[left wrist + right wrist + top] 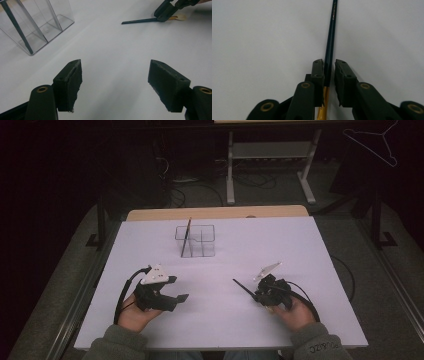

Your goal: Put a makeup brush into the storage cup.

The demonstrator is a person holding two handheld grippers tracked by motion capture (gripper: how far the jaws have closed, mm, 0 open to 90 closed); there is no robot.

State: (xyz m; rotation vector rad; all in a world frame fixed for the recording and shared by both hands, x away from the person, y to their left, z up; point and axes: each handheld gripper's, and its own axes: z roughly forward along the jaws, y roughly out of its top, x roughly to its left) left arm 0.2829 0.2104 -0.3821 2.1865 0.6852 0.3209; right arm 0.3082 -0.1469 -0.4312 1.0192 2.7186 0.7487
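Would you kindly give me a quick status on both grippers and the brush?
Left gripper open, nothing between its jaws. Right gripper around dark brush on table, pads not visibly clamped. Clear organizer ahead, one brush inside. Path unobstructed.

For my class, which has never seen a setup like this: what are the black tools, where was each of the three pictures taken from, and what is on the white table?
A person sits at a white table with a hand-held gripper in each hand: black tongs with two jaws. The high view looks down from above the person. The other two views come from cameras riding on the grippers, looking along the jaws. The left hand-held gripper stands open with nothing between its jaws. The right hand-held gripper has a thin dark stick with a yellow end between its nearly closed jaws; whether both pads press it, I cannot tell. A clear divided box farther back holds another dark stick, leaning.
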